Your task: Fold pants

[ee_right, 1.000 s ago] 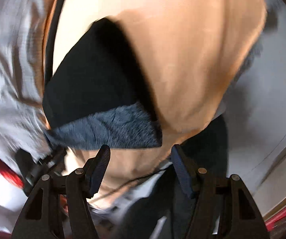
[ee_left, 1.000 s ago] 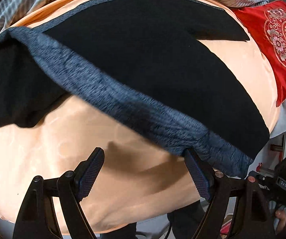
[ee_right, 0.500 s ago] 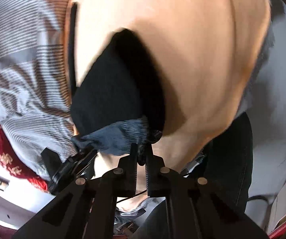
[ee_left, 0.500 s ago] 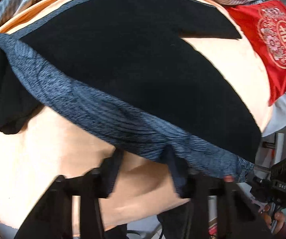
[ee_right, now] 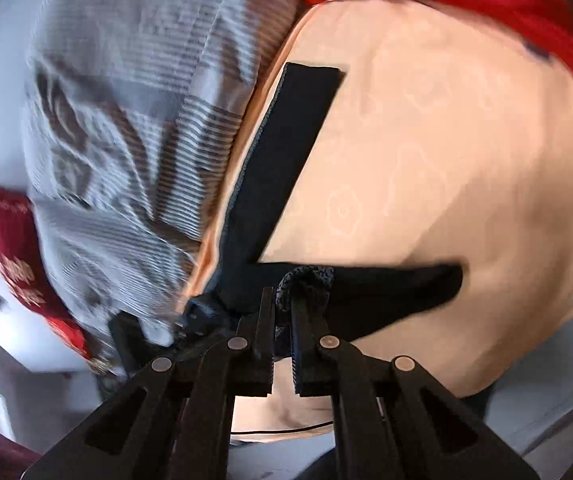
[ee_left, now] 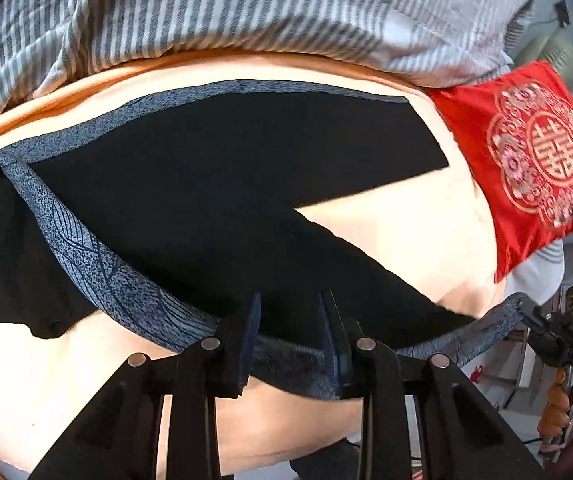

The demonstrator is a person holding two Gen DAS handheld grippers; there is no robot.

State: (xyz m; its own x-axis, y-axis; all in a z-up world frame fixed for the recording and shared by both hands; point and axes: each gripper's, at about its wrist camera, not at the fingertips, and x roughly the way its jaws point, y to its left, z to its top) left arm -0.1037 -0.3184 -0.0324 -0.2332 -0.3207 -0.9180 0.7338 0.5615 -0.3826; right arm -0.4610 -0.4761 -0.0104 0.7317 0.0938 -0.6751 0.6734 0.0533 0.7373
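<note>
1. A peach bedsheet (ee_left: 426, 248) with a faint flower pattern covers the bed and fills most of both wrist views; the pants lie spread on it
2. A grey-and-white striped blanket (ee_left: 214, 12) is bunched along the far edge of the sheet in the left wrist view, and sits at the left of the sheet in the right wrist view
3. The black pants (ee_left: 214, 184) with a blue-grey patterned waistband (ee_left: 98, 264) lie across the middle of the sheet; one leg runs far and to the right, its cuff ending near the red cushion, and the near waist edge is raised off the sheet between the two grippers
4. A red cushion (ee_left: 538, 160) with a gold round emblem rests at the far right corner, touching the blanket and overlapping the sheet
5. The left gripper (ee_left: 290, 320) is at the near middle, its jaws narrowed onto the waistband with bunched fabric pinched between the pads; they have just been closing
6. The right gripper (ee_right: 282, 312) has its jaws almost together, clamped on a gathered fold of waistband at the near side; they too have just been closing. In the left wrist view it shows at the far right, pulling that end of the waistband taut
7. A hand (ee_left: 562, 408) of the person grips the right gripper's handle at the lower right
</note>
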